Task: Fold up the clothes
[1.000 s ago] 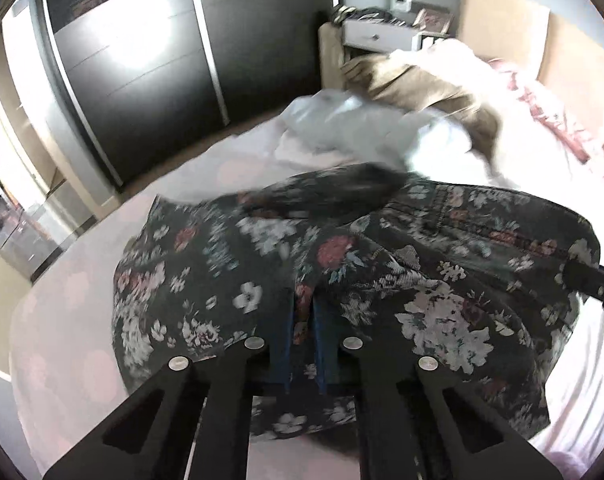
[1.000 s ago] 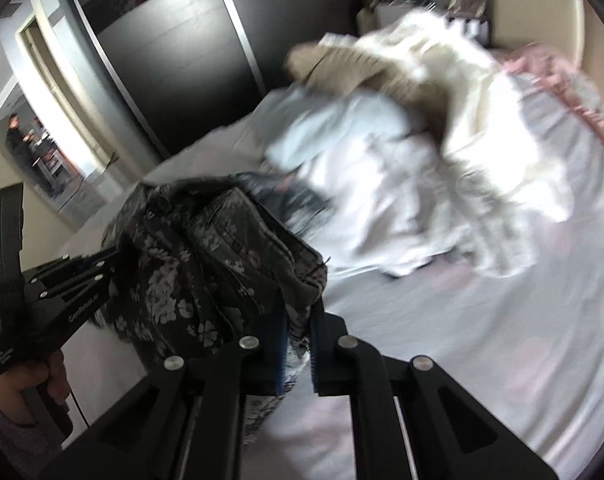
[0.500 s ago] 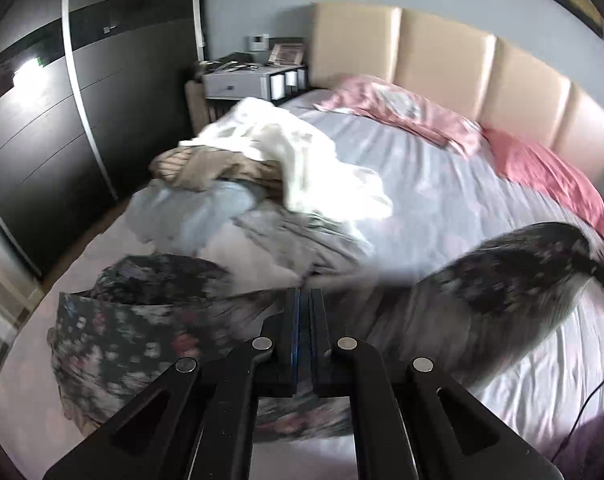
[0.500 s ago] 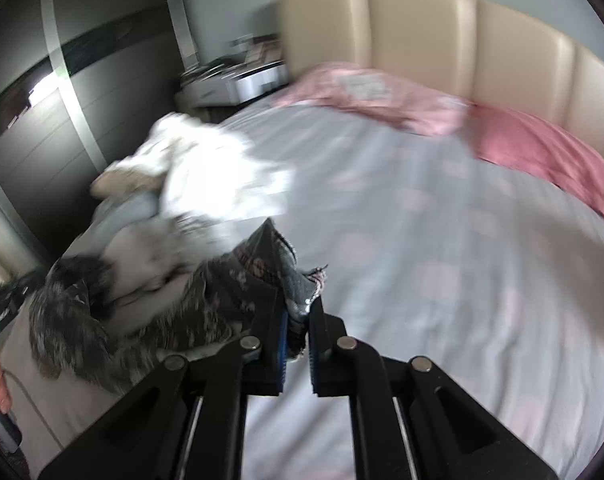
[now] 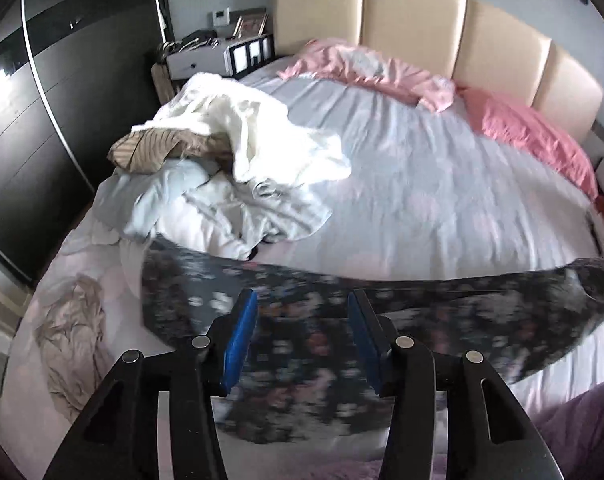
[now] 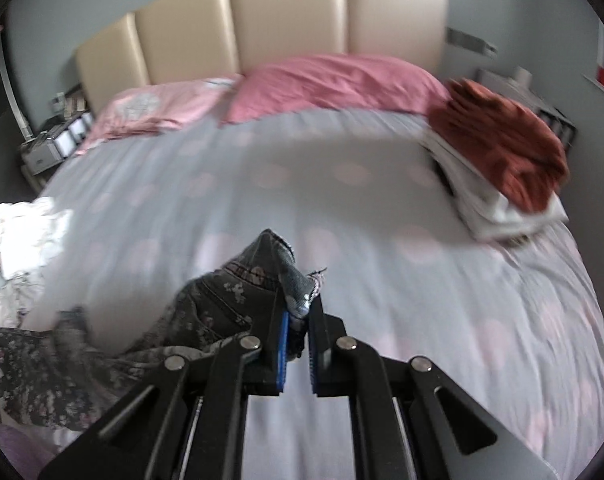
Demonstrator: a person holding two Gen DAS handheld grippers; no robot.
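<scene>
Dark floral jeans point(image 5: 302, 344) stretch blurred across the near edge of the bed in the left wrist view. My left gripper point(image 5: 302, 312) is open above them, its blue pads wide apart and holding nothing. In the right wrist view my right gripper point(image 6: 298, 312) is shut on a corner of the floral jeans point(image 6: 238, 292), which trail down to the lower left over the grey sheet.
A heap of unfolded white, pale blue and beige clothes point(image 5: 230, 168) lies at the bed's left side. A folded stack topped by a rust-red garment point(image 6: 505, 156) sits at the right. Pink pillows point(image 6: 329, 80) lie by the beige headboard. A crumpled beige garment point(image 5: 74, 340) lies near left.
My left gripper has let go of the jeans and opened. The right gripper has swung the jeans rightward across the bed, and both views now face the headboard.
</scene>
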